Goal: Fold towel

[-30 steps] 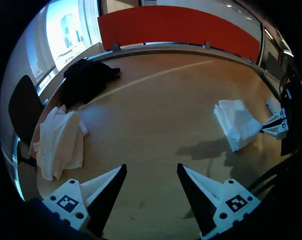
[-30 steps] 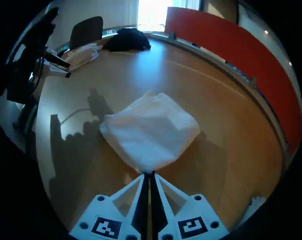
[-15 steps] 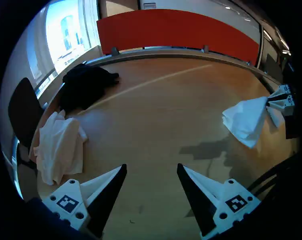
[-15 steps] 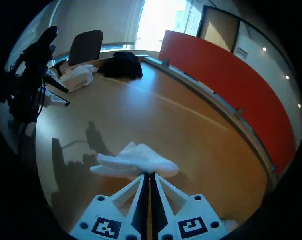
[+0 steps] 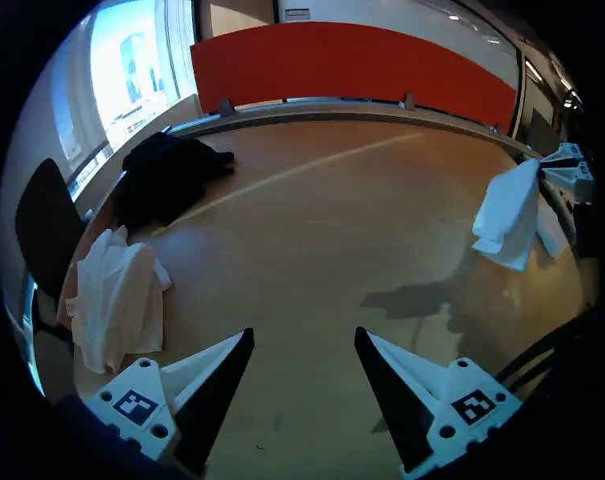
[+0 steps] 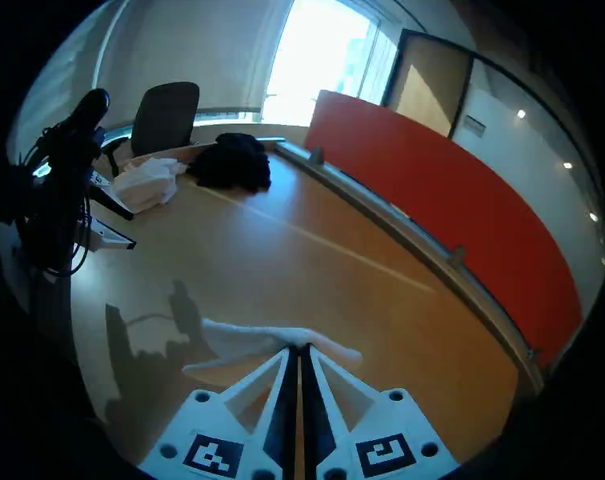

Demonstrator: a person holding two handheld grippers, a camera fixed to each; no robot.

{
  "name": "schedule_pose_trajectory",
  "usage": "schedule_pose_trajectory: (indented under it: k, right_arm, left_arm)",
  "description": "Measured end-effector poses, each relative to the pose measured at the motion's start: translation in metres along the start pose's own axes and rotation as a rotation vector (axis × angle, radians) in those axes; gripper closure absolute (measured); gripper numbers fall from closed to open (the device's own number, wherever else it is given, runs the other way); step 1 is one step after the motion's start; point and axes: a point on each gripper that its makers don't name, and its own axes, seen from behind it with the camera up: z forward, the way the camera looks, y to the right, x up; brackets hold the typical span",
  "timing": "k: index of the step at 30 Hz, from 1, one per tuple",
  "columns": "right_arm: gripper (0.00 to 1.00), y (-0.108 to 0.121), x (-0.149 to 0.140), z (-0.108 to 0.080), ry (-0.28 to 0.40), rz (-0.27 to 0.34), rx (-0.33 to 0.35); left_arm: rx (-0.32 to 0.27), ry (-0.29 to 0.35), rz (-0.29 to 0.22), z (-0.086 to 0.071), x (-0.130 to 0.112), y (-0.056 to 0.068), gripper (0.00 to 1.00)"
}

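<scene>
blown-out window glare, fisheye edges

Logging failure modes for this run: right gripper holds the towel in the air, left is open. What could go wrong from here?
1. The towel hangs from the right gripper by a narrow pinch, so it may slip out of the shut jaws.
2. The left gripper is open and far from it, so the towel sags unsupported and may land crumpled on the table.
</scene>
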Motion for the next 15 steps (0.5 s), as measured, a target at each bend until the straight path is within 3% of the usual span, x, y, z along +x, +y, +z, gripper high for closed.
schedule_pose_trajectory:
  k: [15]
  right_arm:
    - [0.93,0.033,-0.002,-0.019,0.004,0.03,-0.041]
  left_arm:
    - [-0.009,0.007,0.014,0.003,0.007,0.007,0.07]
